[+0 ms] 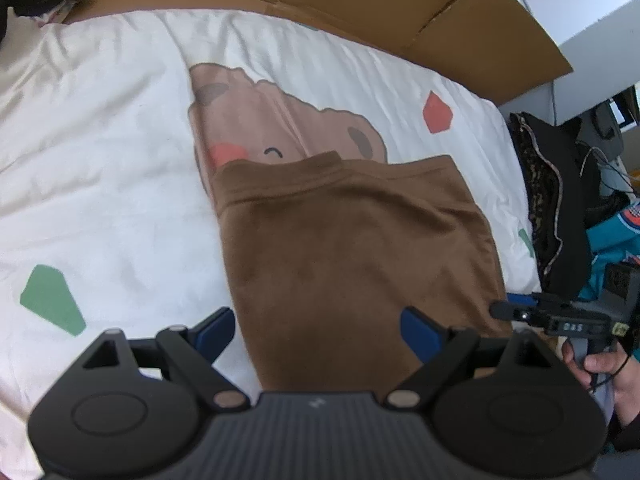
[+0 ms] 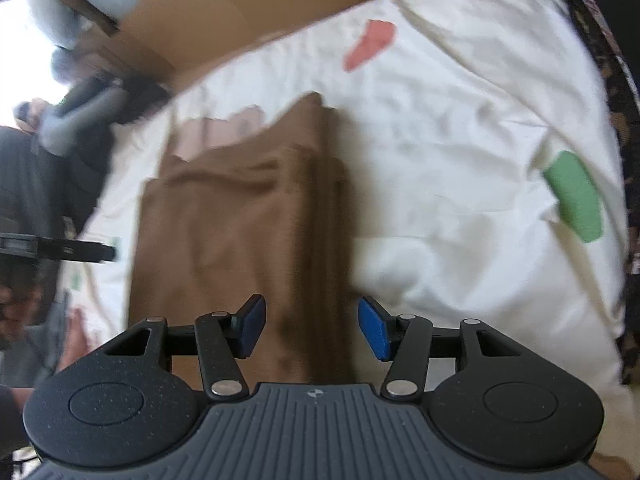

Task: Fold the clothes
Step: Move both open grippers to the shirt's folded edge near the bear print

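Note:
A brown garment (image 1: 352, 248) lies folded into a long strip on the white bedsheet (image 1: 100, 160), its far end covering part of a printed brown animal. My left gripper (image 1: 318, 332) hovers over the garment's near end with its blue pads wide open and nothing between them. To the right, a hand holds my right gripper (image 1: 516, 312) at the garment's right edge. In the blurred right wrist view, the right gripper (image 2: 313, 326) stands partly open above the right side of the brown garment (image 2: 240, 220), and its pads do not press on the cloth. The left gripper's finger (image 2: 80, 250) shows at the left edge.
Flattened cardboard (image 1: 380, 0) borders the far side of the bed. A dark pile of clothes (image 1: 552, 184) and a teal garment (image 1: 612, 236) lie at the right edge. The sheet has green (image 1: 52, 300) and red (image 1: 438, 114) printed shapes.

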A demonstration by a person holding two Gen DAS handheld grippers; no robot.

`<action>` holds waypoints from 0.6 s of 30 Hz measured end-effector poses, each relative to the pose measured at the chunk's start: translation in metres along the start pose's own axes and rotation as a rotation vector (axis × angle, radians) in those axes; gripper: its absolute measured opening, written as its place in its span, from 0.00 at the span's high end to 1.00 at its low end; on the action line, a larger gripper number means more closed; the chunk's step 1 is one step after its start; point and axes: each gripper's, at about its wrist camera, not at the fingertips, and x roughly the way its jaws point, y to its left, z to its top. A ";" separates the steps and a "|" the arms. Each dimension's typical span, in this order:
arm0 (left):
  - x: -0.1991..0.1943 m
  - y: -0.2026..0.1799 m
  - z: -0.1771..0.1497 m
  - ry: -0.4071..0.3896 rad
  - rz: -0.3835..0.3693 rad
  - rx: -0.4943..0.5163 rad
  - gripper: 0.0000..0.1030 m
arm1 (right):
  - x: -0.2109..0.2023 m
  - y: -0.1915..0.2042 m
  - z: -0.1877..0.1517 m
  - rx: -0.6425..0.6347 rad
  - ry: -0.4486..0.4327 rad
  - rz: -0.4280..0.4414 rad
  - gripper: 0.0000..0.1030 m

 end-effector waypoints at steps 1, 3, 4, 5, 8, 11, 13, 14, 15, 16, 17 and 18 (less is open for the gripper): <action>0.002 0.002 0.000 -0.001 -0.001 -0.007 0.11 | 0.001 -0.003 0.000 0.001 0.000 -0.018 0.44; 0.005 0.005 -0.001 0.000 -0.001 -0.017 0.12 | 0.001 -0.006 0.001 0.013 0.001 -0.012 0.44; 0.006 0.006 -0.002 0.002 -0.001 -0.017 0.12 | -0.001 -0.006 0.001 0.014 -0.004 -0.006 0.44; 0.008 0.008 -0.002 0.001 -0.002 -0.017 0.12 | -0.003 -0.005 0.002 0.014 -0.010 0.001 0.45; 0.009 0.012 -0.003 -0.005 -0.004 -0.023 0.12 | -0.008 0.001 0.008 -0.007 -0.032 0.015 0.46; 0.009 0.018 -0.003 -0.018 -0.008 -0.039 0.12 | -0.009 0.005 0.019 -0.023 -0.055 0.023 0.46; 0.006 0.021 -0.003 -0.035 -0.014 -0.045 0.16 | -0.009 0.009 0.028 -0.033 -0.069 0.027 0.46; 0.005 0.023 -0.003 -0.042 -0.017 -0.045 0.17 | -0.007 0.010 0.033 -0.039 -0.075 0.026 0.46; 0.004 0.024 -0.003 -0.046 -0.018 -0.042 0.18 | -0.006 0.011 0.037 -0.043 -0.083 0.025 0.46; 0.003 0.025 -0.003 -0.049 -0.017 -0.041 0.18 | -0.003 0.010 0.041 -0.042 -0.090 0.026 0.46; 0.003 0.027 -0.004 -0.050 -0.016 -0.044 0.19 | -0.001 0.008 0.044 -0.034 -0.095 0.027 0.46; 0.002 0.028 -0.004 -0.050 -0.017 -0.049 0.19 | 0.003 0.006 0.048 -0.021 -0.097 0.030 0.46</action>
